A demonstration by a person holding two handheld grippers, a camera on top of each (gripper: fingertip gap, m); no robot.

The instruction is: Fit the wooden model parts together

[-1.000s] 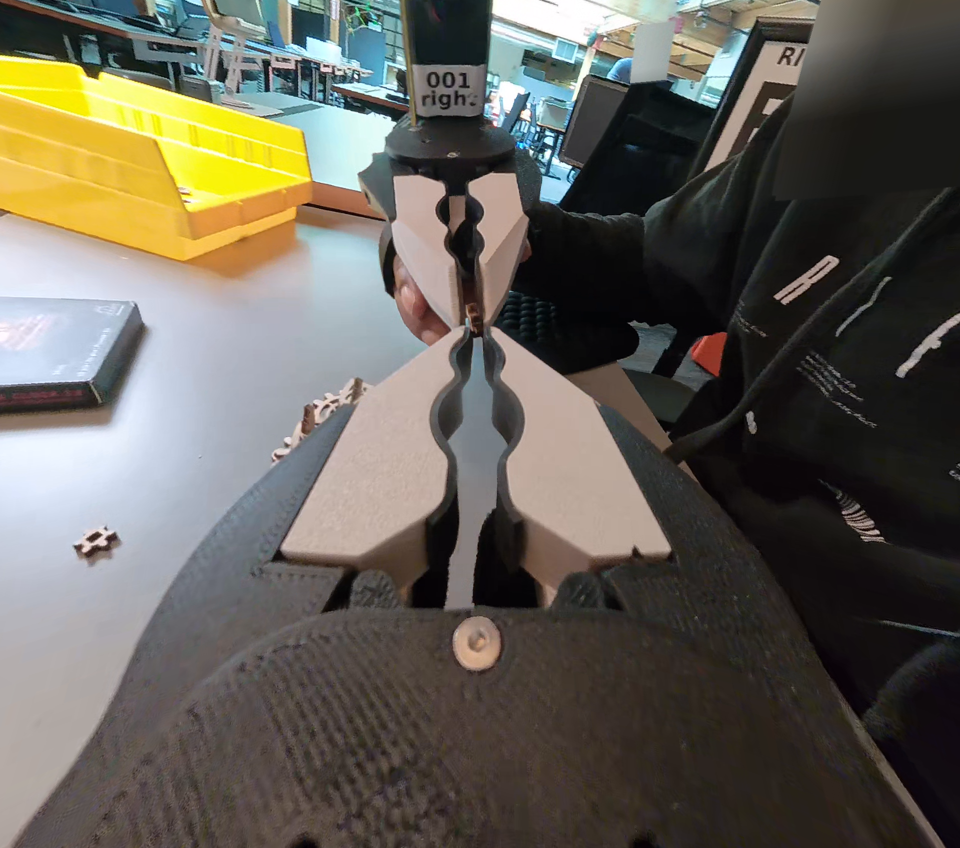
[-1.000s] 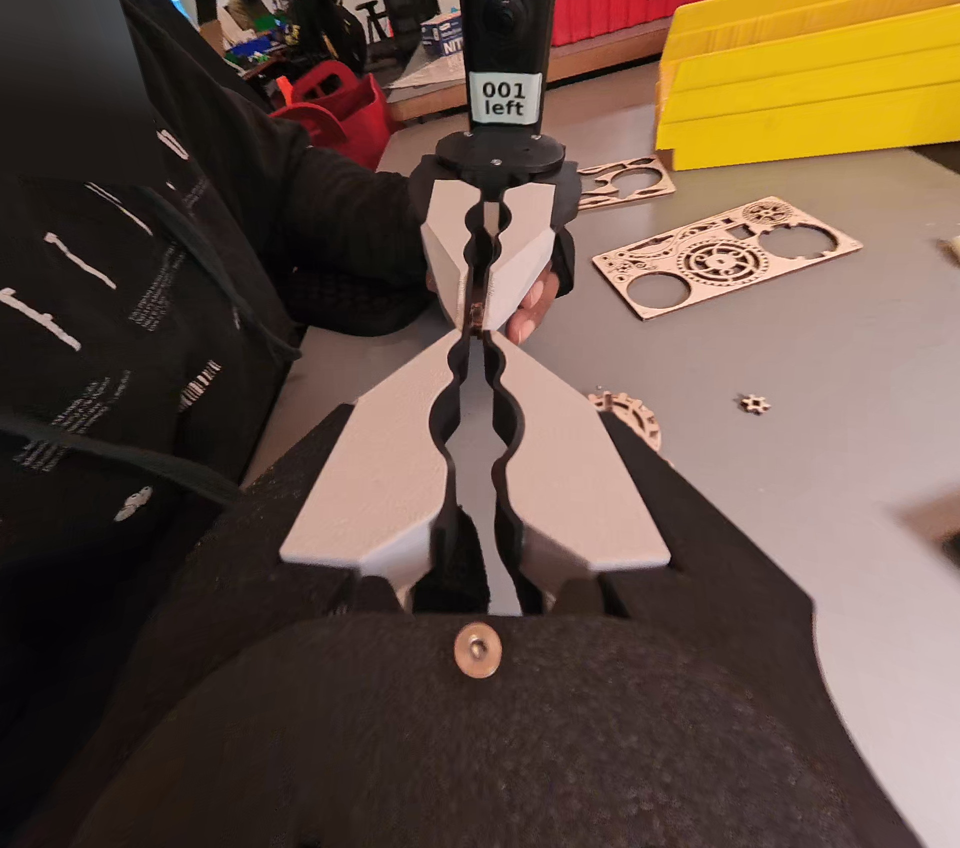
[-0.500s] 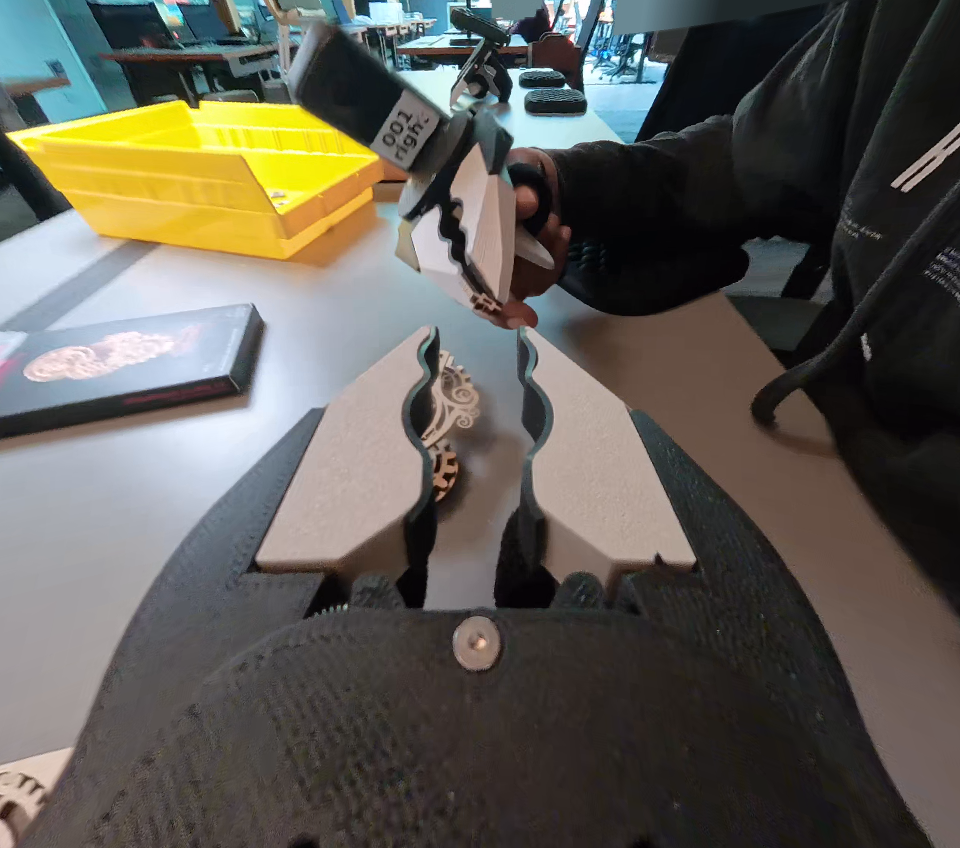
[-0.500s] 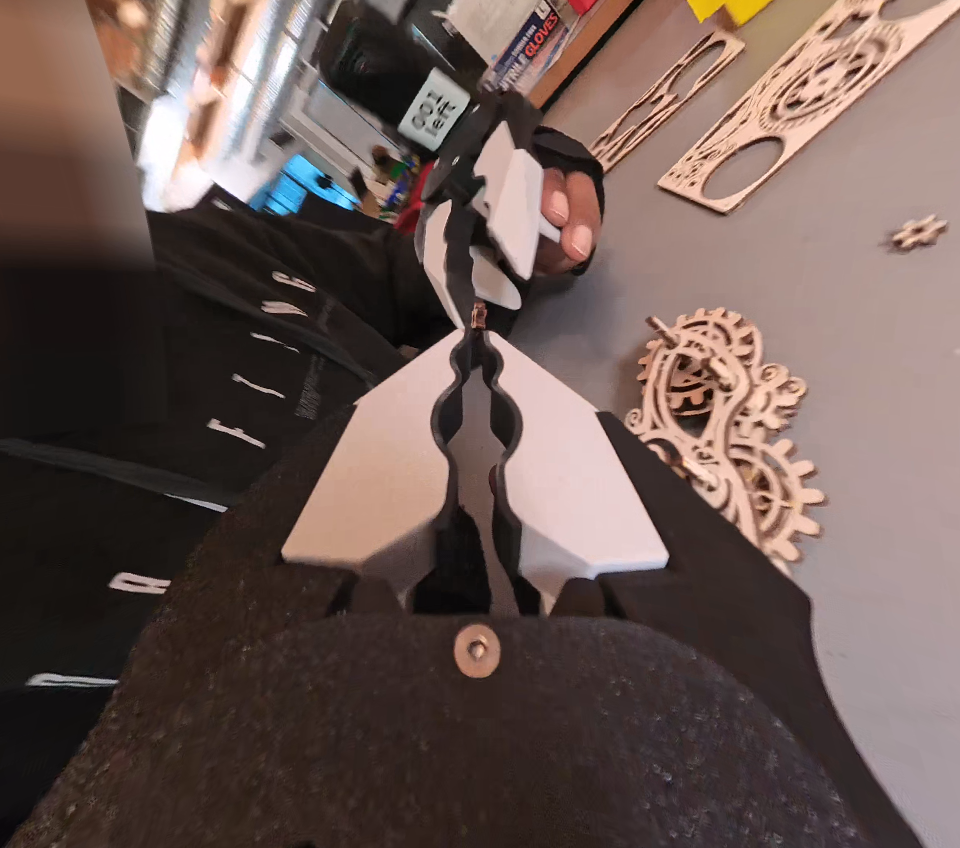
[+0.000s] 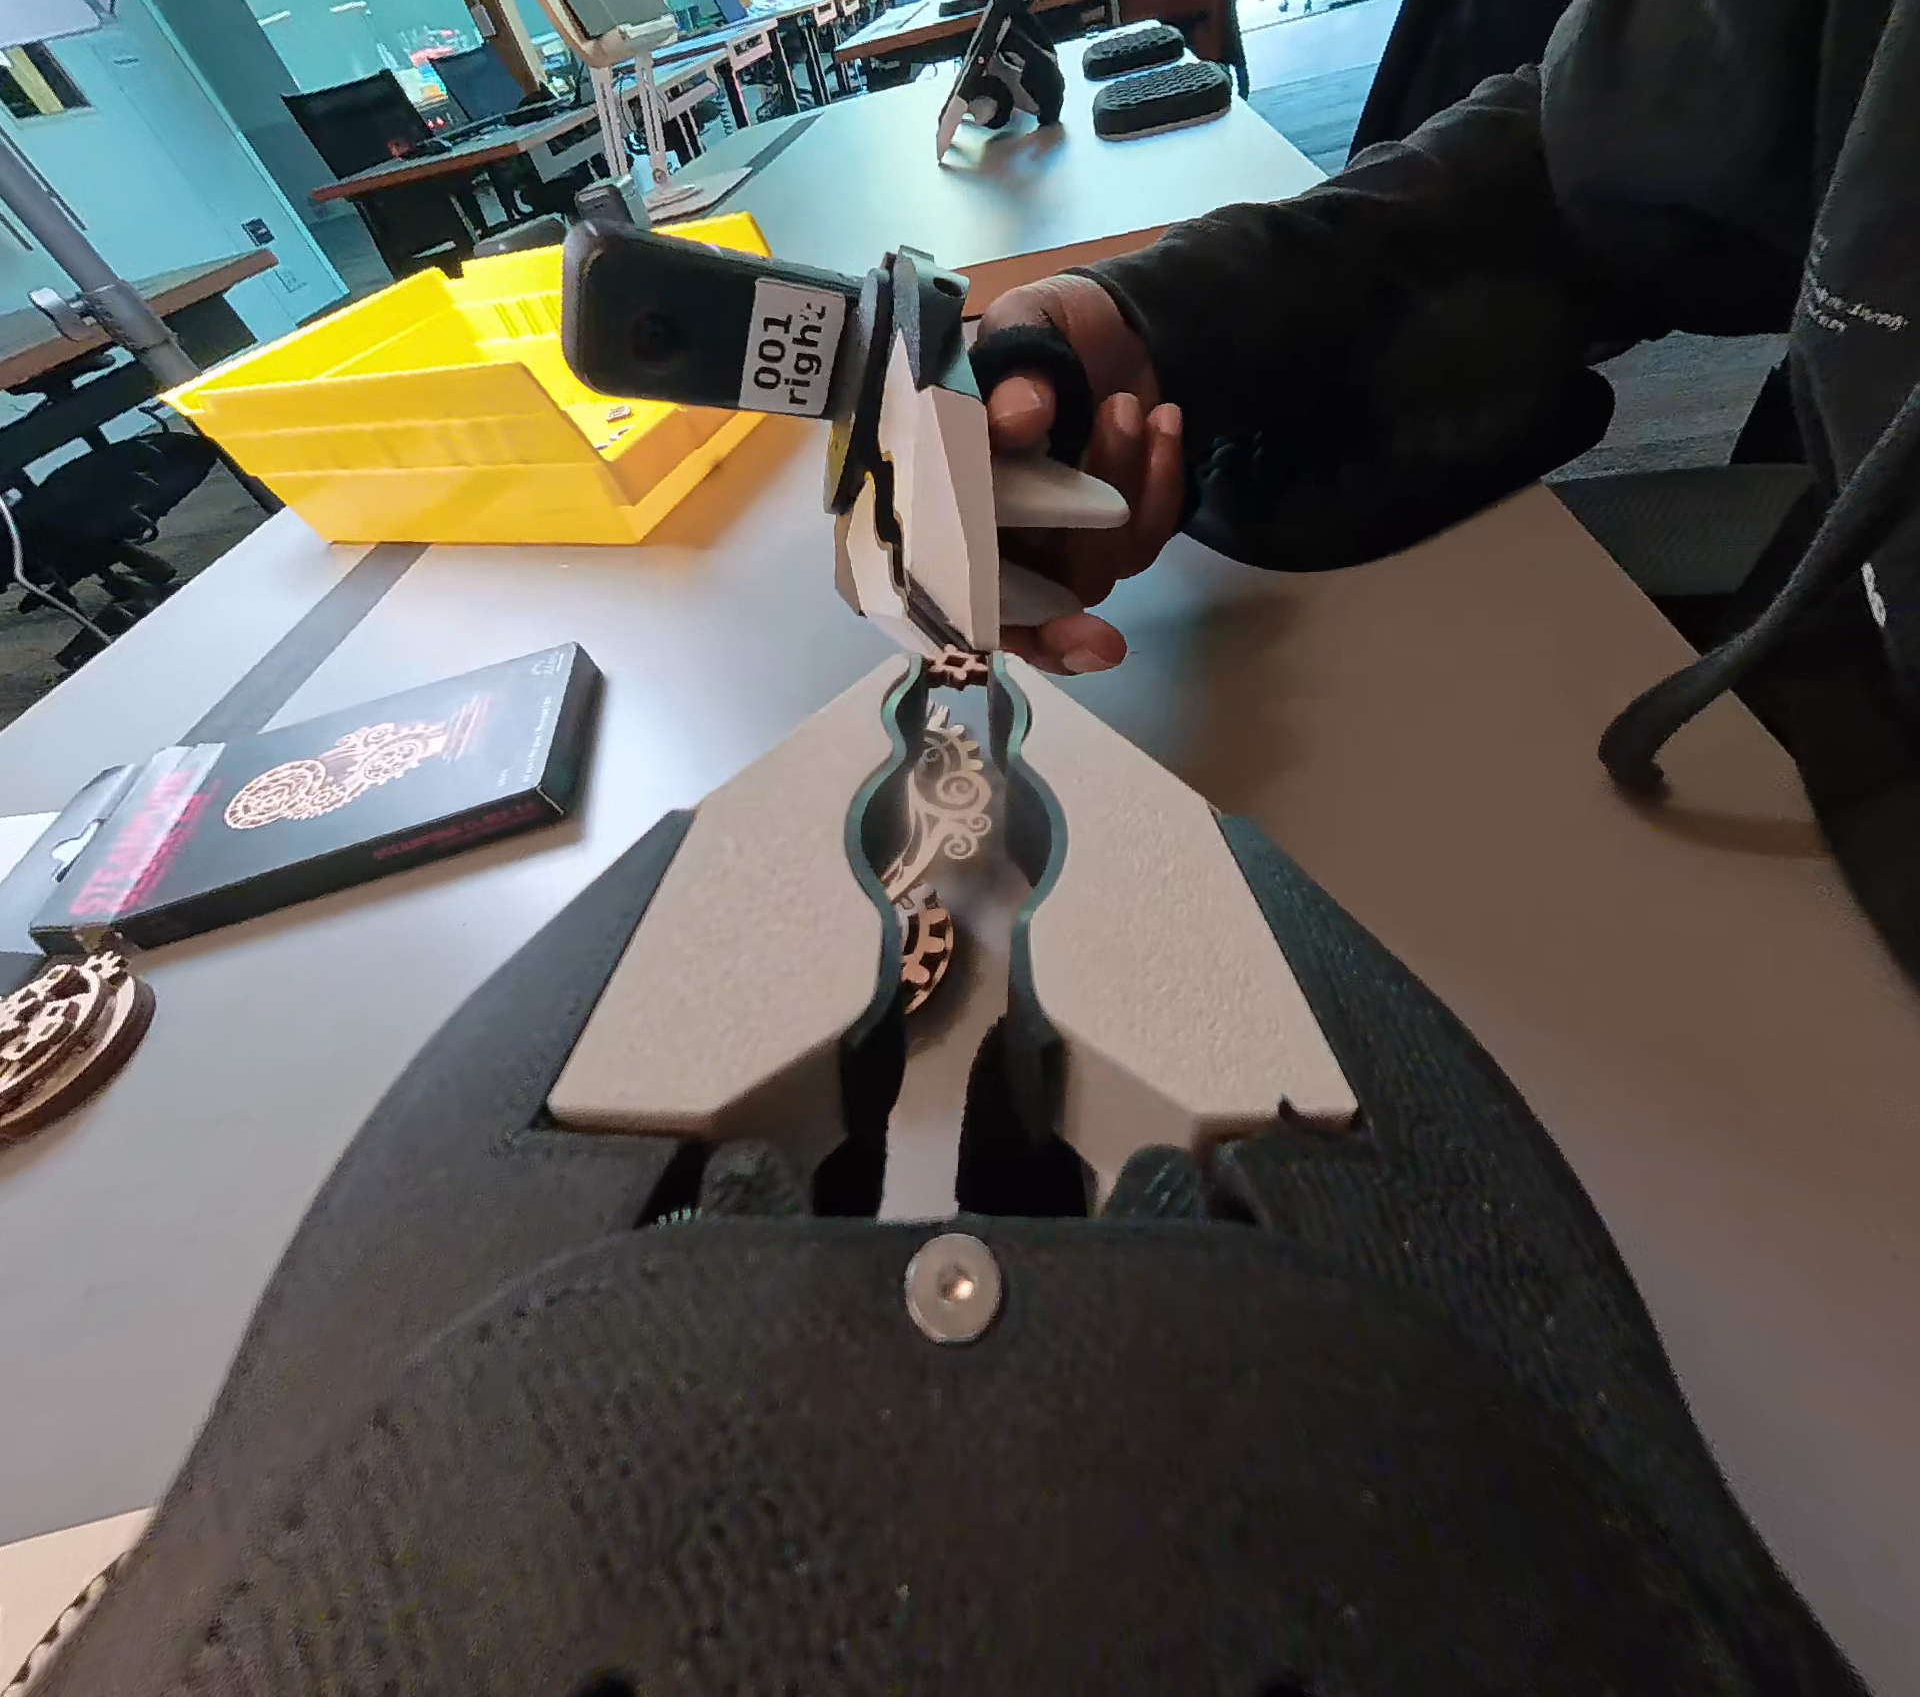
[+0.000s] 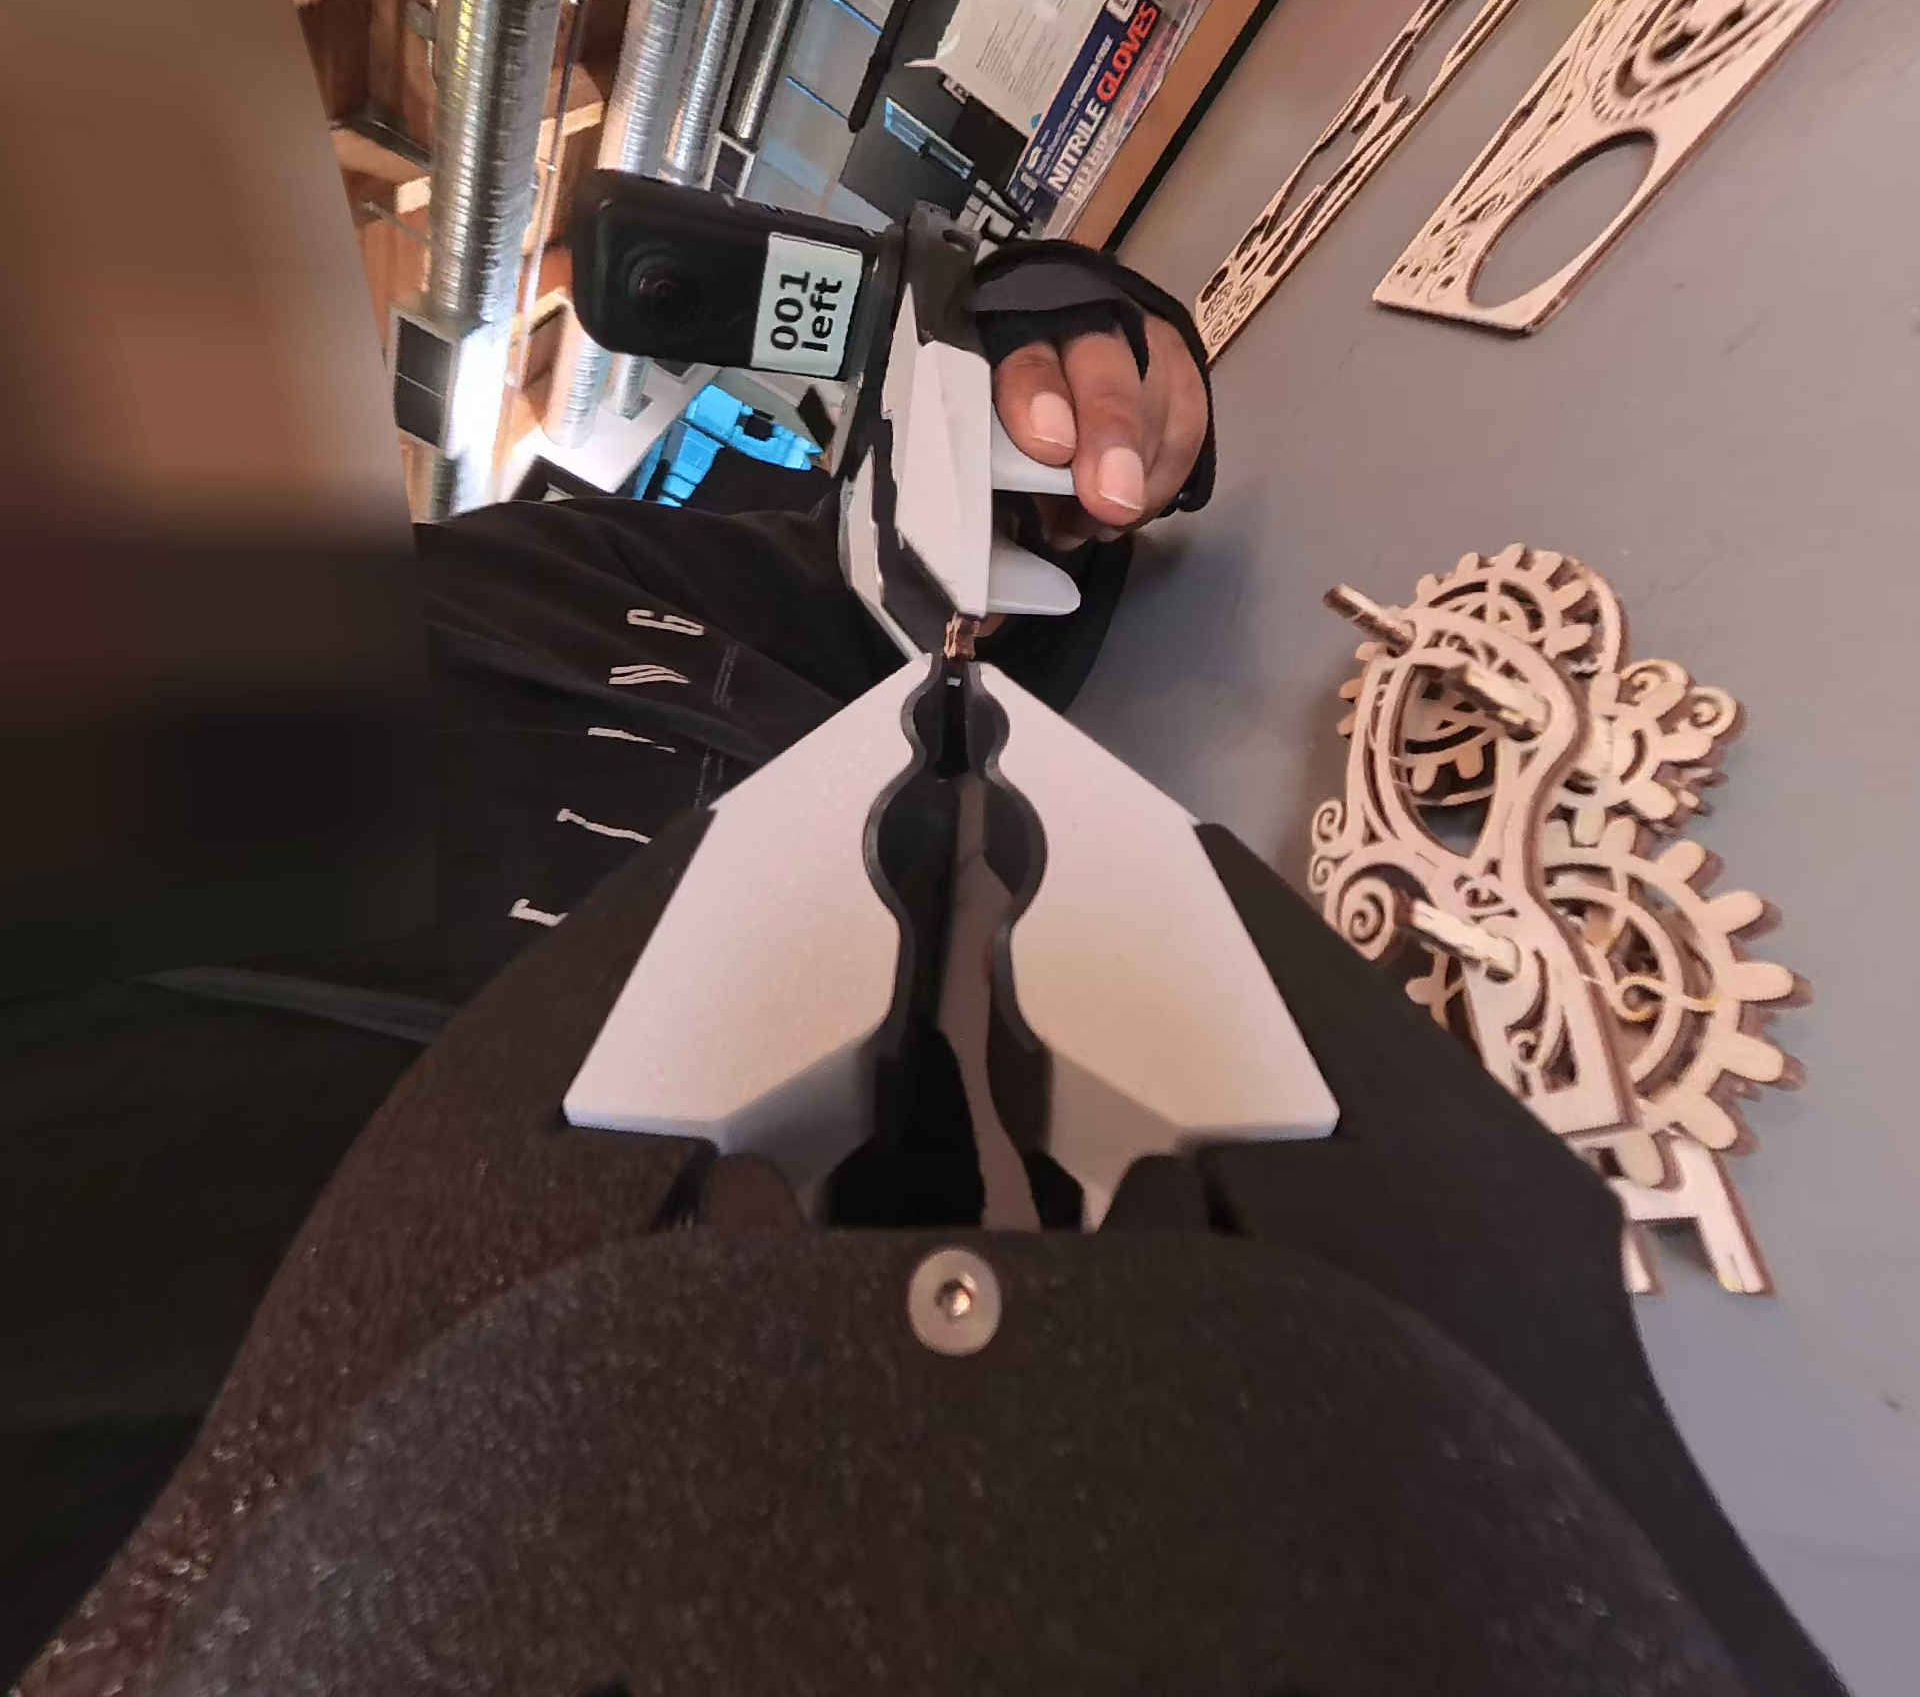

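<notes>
A small wooden gear [image 5: 956, 668] hangs in the air between both grippers, tip to tip. My right gripper [image 6: 956, 676] is shut on its flat faces; I see it edge-on there [image 6: 958, 639]. In the left wrist view the right gripper [image 5: 951, 645] comes down from above, turned on its side. My left gripper [image 5: 956, 683] has closed in on the gear's two edges. The partly built wooden gear model [image 6: 1538, 868] lies on the grey table right of the grippers, and shows through the left fingers' gap [image 5: 940, 806].
A black box [image 5: 332, 785] and a round wooden part [image 5: 52, 1045] lie left. A yellow bin [image 5: 468, 421] stands behind them. Punched wooden sheets [image 6: 1662, 37] lie beyond the model. The person's dark-clothed body [image 5: 1714, 193] is close on one side.
The left gripper was open above the model half a second ago; it has risen and closed around the gear. The right gripper has rolled further onto its side, still holding the gear.
</notes>
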